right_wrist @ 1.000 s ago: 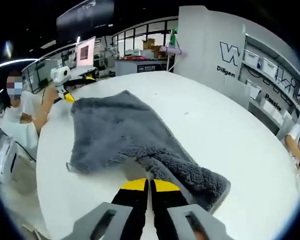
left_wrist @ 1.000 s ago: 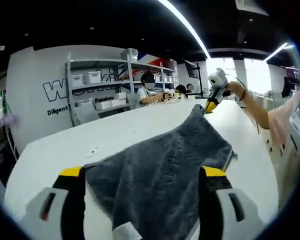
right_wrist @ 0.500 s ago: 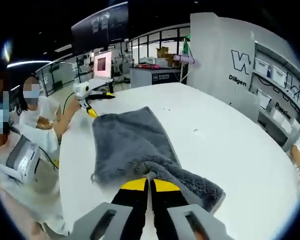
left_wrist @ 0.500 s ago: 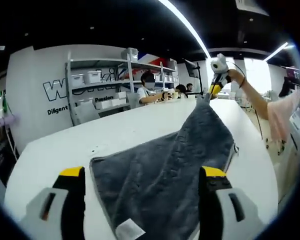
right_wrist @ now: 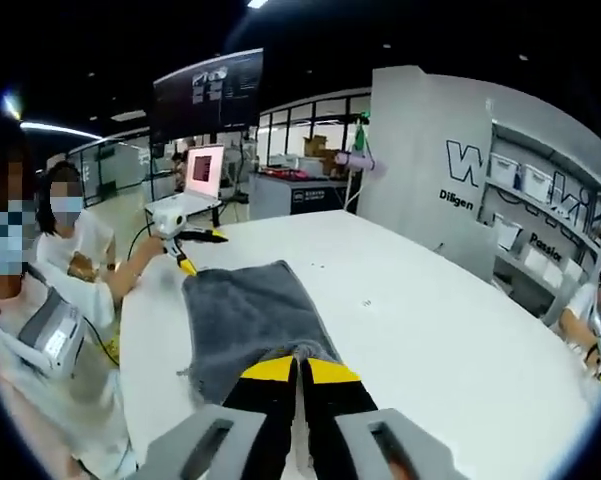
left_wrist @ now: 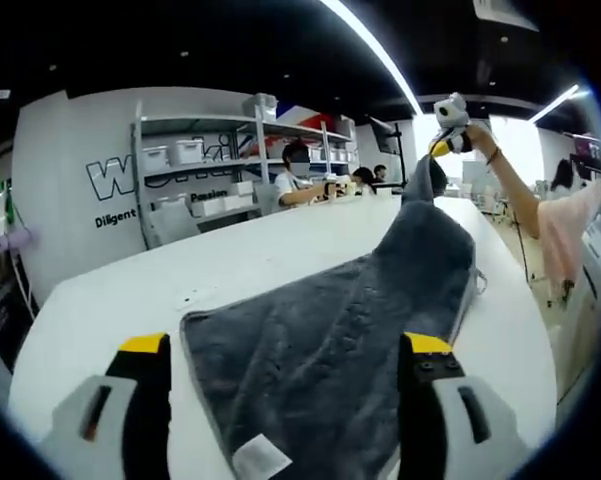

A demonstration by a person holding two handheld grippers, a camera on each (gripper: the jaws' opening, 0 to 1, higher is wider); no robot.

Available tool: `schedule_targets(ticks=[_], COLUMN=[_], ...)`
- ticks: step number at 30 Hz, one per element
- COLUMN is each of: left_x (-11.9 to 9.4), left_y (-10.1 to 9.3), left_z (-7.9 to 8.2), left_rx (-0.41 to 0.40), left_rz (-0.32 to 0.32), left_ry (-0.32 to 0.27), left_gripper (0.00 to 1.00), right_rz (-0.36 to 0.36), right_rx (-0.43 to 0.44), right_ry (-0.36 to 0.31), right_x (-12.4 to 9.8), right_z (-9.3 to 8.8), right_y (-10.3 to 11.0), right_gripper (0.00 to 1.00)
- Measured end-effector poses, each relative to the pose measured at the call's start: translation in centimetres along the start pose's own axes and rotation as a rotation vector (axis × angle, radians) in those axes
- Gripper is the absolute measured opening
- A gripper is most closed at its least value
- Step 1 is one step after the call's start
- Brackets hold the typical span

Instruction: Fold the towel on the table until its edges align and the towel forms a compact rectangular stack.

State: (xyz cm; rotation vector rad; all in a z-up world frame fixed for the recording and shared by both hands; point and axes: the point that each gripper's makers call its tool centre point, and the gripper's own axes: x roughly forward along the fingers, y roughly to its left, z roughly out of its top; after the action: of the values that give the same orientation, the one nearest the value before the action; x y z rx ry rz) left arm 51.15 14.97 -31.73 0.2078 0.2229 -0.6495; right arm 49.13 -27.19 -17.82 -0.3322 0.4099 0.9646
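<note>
Since a second ago the right claw (left_wrist: 442, 147) has climbed from just above the bench to well above it, drawing the far corner of the grey, plush, rectangular towel (left_wrist: 350, 350) up into a steep tent; in the right gripper view the same claw (right_wrist: 298, 372) now looks down on the cloth from higher, and the rumpled fold that lay beside its tips has been pulled smooth. The right claw's jaws are pressed together on that corner of the towel, yellow tips meeting with cloth pinched between them. The left claw (left_wrist: 280, 345) stands with its jaws wide apart, one on each side of the towel's near end, gripping nothing; in the right gripper view it sits at the towel's far edge (right_wrist: 185, 262), held by a person's hand. The rest of the towel lies flat on the white, rounded bench (left_wrist: 130, 300), a small white label showing near the towel's near edge. The relation that matters: the towel's long axis runs straight from the left claw towards the right claw, so the lifted corner hangs over the towel's far end and the near end lies between the left jaws. As I judge it, the fold means carrying the lifted end along that axis towards the left claw, which is nearer to the edge it must meet.
</note>
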Motion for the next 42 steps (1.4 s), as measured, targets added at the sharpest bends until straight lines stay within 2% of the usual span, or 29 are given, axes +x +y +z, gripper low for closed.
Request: schedule_targets(ticks=[2,4,6,8,11,12,16,20,24,25,27,29,31,35,37,40,42], left_x=[0.0,0.0,-0.1,-0.1,-0.1,-0.1,0.0,0.1,0.0,0.0,-0.1,-0.2,-0.2,-0.2,-0.2,-0.1,0.0], left_y=[0.0,-0.1,-0.1,-0.1,-0.1,-0.1,-0.4,-0.4,-0.2,-0.3,-0.3,-0.3,-0.3,-0.3,-0.3,-0.2,-0.2], left_z=[0.0,0.0,0.0,0.1,0.0,0.0,-0.1,-0.3,-0.4,-0.3,-0.3,-0.2,-0.1,-0.1,-0.2,-0.4,-0.5], left_rx=[0.0,0.002,0.002,0.001,0.003,0.004,0.008,0.007,0.009,0.01,0.01,0.012,0.013,0.015,0.015,0.013,0.014], left_rz=[0.0,-0.001,-0.003,-0.004,-0.005,-0.005,-0.014,-0.016,-0.01,-0.01,-0.009,-0.009,-0.007,-0.009,-0.01,-0.009,-0.006], left_ry=[0.001,0.001,0.0,-0.001,0.0,0.0,0.004,0.013,0.017,0.015,0.012,0.01,0.007,0.007,0.009,0.016,0.021], left_gripper=[0.99,0.99,0.99,0.99,0.99,0.99,0.99,0.99,0.99,0.99,0.99,0.99,0.99,0.99,0.99,0.99,0.99], right_rz=[-0.043,-0.074,-0.139,-0.195,-0.287,-0.309,-0.354,-0.364,-0.381,-0.387,-0.419,-0.474,-0.497,-0.54,-0.552,-0.541,-0.477], right_rx=[0.017,0.02,0.027,0.038,0.056,0.07,0.129,0.161,0.193,0.192,0.179,0.158,0.155,0.111,0.097,0.064,0.055], right_ry=[-0.023,-0.022,-0.004,0.039,0.145,0.193,0.281,0.309,0.315,0.318,0.325,0.346,0.335,0.221,0.208,0.171,0.13], right_x=[-1.1,-1.7,-3.2,-4.3,-5.0,-4.9,-3.2,-0.7,0.5,0.5,0.1,-0.9,-1.7,-2.3,-2.4,-1.4,0.6], right_z=[0.2,0.1,-0.7,-1.9,-4.6,-5.9,-9.7,-12.5,-14.3,-14.5,-14.8,-14.9,-14.6,-12.2,-11.7,-10.9,-10.4], right_y=[-0.9,-1.4,-2.4,-3.3,-5.0,-5.9,-7.8,-8.9,-8.9,-8.8,-9.4,-9.8,-9.7,-8.8,-8.0,-6.7,-4.8], right_gripper=[0.03,0.03,0.03,0.03,0.03,0.03,0.03,0.04,0.08,0.12,0.27,0.36,0.47,0.68,0.77,0.88,0.91])
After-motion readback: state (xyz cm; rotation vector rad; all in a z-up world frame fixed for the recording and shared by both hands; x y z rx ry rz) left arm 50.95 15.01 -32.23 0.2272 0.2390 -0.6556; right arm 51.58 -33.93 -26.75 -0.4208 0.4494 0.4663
